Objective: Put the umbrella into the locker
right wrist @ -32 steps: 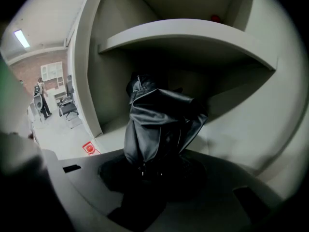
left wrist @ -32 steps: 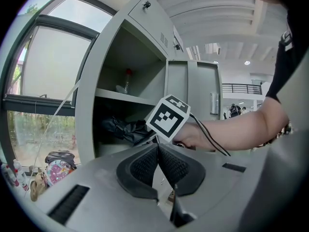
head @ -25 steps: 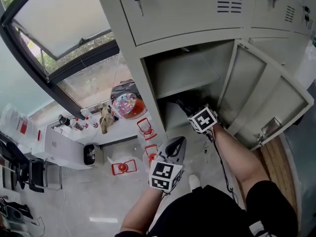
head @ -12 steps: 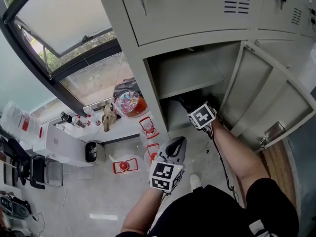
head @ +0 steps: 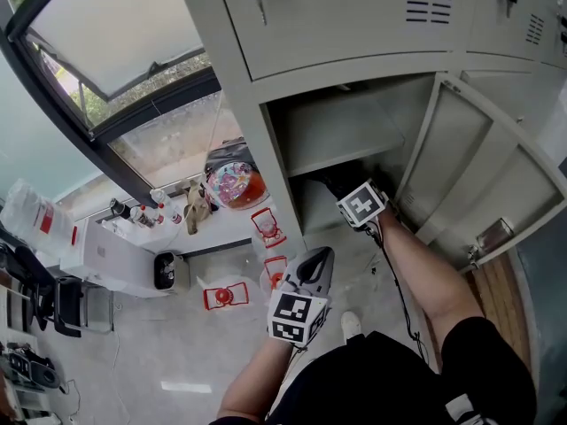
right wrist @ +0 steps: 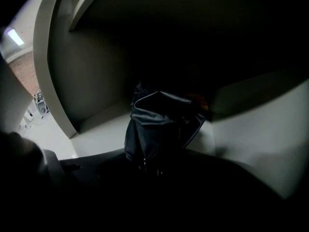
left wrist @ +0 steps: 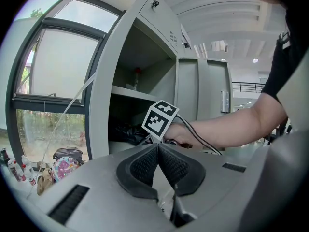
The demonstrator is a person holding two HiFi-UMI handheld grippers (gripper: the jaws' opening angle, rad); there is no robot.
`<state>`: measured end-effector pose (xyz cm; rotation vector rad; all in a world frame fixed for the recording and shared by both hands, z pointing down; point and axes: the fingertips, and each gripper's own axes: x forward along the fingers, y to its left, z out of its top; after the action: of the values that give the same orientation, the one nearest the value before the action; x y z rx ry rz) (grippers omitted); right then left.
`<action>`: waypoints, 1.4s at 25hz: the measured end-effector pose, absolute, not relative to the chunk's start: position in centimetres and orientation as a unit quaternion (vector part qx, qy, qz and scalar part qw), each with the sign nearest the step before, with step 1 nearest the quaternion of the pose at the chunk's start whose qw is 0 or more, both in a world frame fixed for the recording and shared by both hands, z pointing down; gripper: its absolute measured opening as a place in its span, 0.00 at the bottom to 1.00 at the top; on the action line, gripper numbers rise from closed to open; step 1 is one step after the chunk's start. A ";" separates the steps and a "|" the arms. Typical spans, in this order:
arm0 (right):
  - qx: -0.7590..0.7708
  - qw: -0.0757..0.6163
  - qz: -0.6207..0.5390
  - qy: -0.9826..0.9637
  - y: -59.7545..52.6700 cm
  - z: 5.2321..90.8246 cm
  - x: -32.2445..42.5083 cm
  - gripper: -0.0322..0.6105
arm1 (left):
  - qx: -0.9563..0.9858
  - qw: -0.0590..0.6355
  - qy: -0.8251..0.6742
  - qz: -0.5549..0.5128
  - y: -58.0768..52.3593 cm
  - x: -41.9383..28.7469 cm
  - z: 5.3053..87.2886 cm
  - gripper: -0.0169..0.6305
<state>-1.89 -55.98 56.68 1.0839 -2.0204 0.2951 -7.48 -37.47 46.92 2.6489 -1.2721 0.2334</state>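
The umbrella point(right wrist: 155, 124), black and folded, is inside the lower compartment of the locker point(head: 255, 140). The right hand-held gripper point(head: 347, 195) is closed on its near end, though that end sinks into deep shadow in the right gripper view. The umbrella's long axis runs along the jaws, and its far end points inward toward the dark back wall.

The compartment's left wall point(right wrist: 58, 81) stands close beside the umbrella. The pale compartment floor point(right wrist: 251, 129) lies bare to its right. A shelf point(head: 345, 149) closes the space above. The door point(head: 483, 175) is swung wide to the right, and the forearm point(head: 425, 277) passes through the opening well clear of the door's edge.

The left hand-held gripper point(left wrist: 157, 148) is held outside, in front of the locker, with its ribbed pads point(left wrist: 142, 166) pressed together at the tips and nothing between them. Each gripper carries a cube point(head: 361, 205) printed with black-and-white square markers.
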 end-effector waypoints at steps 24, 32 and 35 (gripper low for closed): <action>0.478 0.372 0.101 -0.790 -55.6 55.9 -1.0 0.51 | 0.892 0.097 -0.434 0.079 -35.9 -8.8 46.7 0.05; 0.494 0.365 0.084 -0.785 -54.9 55.8 -0.4 0.55 | 0.892 0.094 -0.435 0.080 -34.5 -9.6 46.5 0.05; 0.498 0.362 0.081 -0.784 -54.2 55.5 -0.3 0.55 | 0.893 0.091 -0.433 0.082 -33.9 -9.8 46.5 0.05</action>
<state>-0.32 -54.22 55.49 1.2834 -2.0189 0.2086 -9.81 -33.87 46.45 2.6542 -1.2867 0.2424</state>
